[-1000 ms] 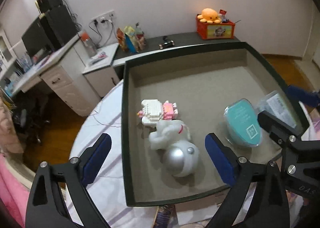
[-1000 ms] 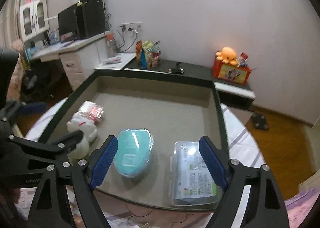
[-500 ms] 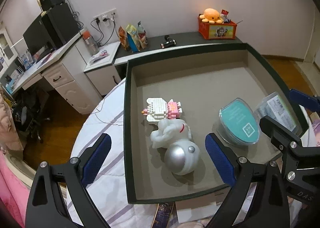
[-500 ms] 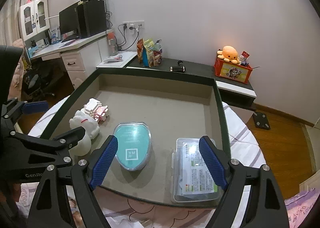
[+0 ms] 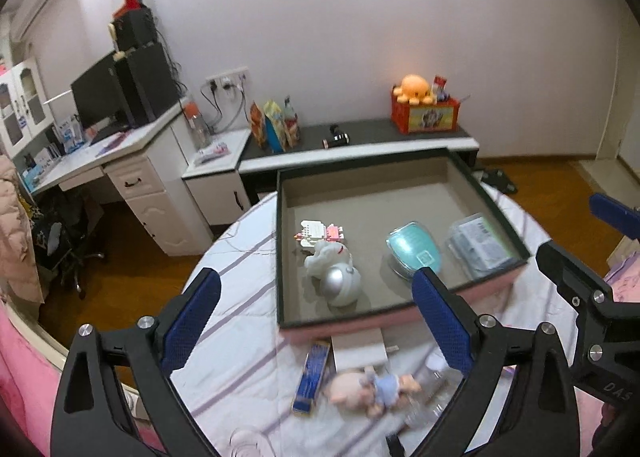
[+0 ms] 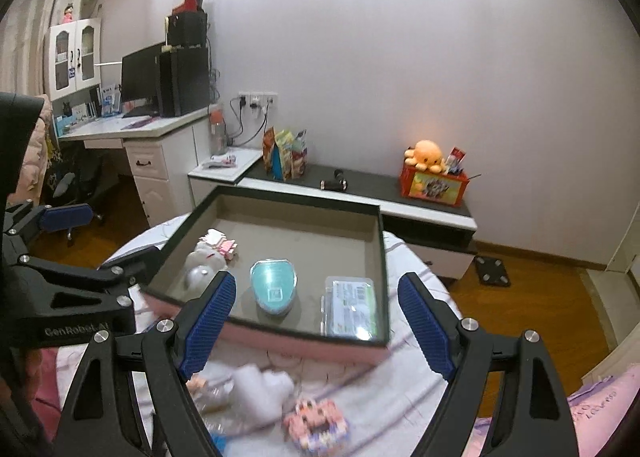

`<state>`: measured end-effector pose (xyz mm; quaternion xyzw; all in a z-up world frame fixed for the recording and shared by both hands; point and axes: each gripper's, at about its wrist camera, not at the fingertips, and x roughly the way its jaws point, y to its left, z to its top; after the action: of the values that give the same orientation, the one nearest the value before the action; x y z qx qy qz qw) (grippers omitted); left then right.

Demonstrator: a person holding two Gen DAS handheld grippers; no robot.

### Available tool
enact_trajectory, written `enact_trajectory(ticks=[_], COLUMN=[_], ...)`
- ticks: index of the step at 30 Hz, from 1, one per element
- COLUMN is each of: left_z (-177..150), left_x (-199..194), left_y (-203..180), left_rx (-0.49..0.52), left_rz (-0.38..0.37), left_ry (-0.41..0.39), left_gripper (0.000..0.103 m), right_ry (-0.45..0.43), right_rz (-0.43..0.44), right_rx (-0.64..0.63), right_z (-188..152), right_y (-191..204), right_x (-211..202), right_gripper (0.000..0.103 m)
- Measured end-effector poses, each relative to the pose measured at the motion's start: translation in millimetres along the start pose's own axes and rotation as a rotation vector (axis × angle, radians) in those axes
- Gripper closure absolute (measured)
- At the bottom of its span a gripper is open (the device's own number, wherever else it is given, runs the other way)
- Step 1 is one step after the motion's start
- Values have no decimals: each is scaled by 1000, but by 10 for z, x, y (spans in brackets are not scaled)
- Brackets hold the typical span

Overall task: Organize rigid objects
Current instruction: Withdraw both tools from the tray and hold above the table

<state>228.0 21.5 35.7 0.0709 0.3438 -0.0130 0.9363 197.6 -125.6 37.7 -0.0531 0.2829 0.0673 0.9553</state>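
Two grippers up over a round table (image 5: 240, 341) with a striped cloth. Left gripper (image 5: 316, 317) wide open, nothing between its blue pads. Right gripper (image 6: 316, 321) wide open too, holding nothing.

On the table, a flat tray (image 5: 280, 257) with a dark rim and pink sides. Already inside it: a little block toy (image 5: 318, 231), a white figure (image 5: 328, 255) with a silver ball (image 5: 340, 283) touching it, a teal oval case (image 5: 414, 251) and a clear plastic box (image 5: 478, 243) by the right wall.

Still outside, on the cloth just in front of the tray: a blue flat box (image 5: 312, 375), a small white box (image 5: 358, 347) touching the tray's side, a small doll (image 5: 370, 387), something clear and hard to make out (image 5: 430, 397). In the right view, also a pink block toy (image 6: 316, 423), blurry.

Probably time to pick the next hard thing from that pile. To do it well: choose one piece standing free, like the blue flat box. Come down slowly from above. Turn the gripper so the pads meet its two long sides. Squeeze gently, then lift straight up. Keep clear of the doll beside it, so nothing gets knocked. Keep the other gripper out of the way. Set the piece in the bare back part of the tray, not on top of the toys.
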Motion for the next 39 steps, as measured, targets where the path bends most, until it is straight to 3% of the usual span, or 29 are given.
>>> enact_trajectory(ticks=[7,13,22,39], left_z=[-336,-645,-1081,-1110], left_x=[-705,-973,-1037,-918], left_y=[24,-55,-75,-93], left_rx=[-28,-23,-43,-34], left_rz=[0,16,-25,-16], left_ry=[-79,-88,-21,26], left_gripper=[0,0,0,0], right_ry=[-32,-46,-48,-9], right_rz=[-12,-12,-23,-31], right_rx=[-10,-2,9,21], right_z=[-250,-514,-807,-829], right_y=[83,99,154,139], right_x=[-627,-970,-1224,-1180], right_gripper=[18,18,18,18])
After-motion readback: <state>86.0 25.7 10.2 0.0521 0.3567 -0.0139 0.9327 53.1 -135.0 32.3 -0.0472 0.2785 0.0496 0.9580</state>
